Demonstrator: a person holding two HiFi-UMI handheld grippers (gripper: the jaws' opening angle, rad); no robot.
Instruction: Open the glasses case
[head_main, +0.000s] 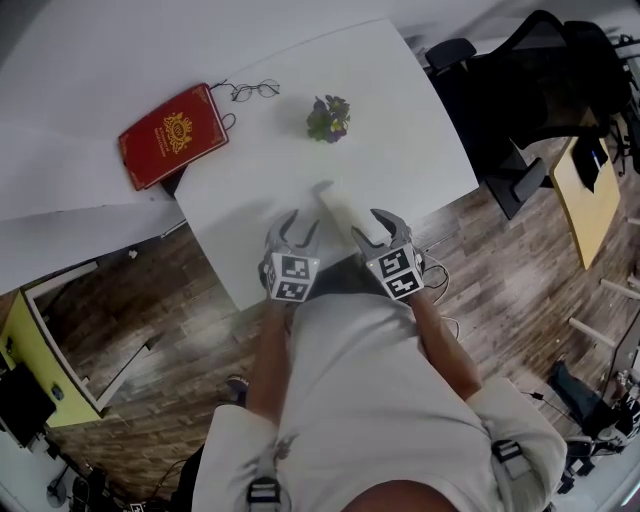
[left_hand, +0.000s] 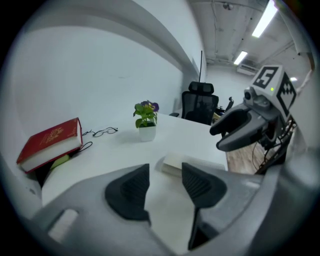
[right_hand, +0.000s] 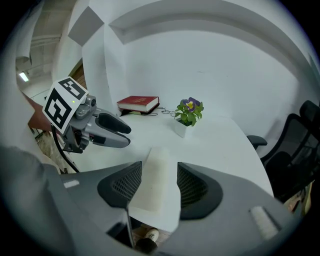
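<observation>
The left gripper (head_main: 293, 232) hovered over the white table (head_main: 400, 110), its fingers spread and empty. Just to its right, near the table's front edge, lay the pale, oblong glasses case (head_main: 338, 208), closed, its long axis running away from the person. The right gripper (head_main: 378, 228) was nearer. The case's near end showed in the gap between its parted fingers, apparently not yet pinched.

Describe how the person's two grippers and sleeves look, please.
Both the left gripper and the right gripper are grey, with two curved jaws, dark ribbed pads, and a white cube bearing black square markers. The person wears light-beige sleeves.
</observation>
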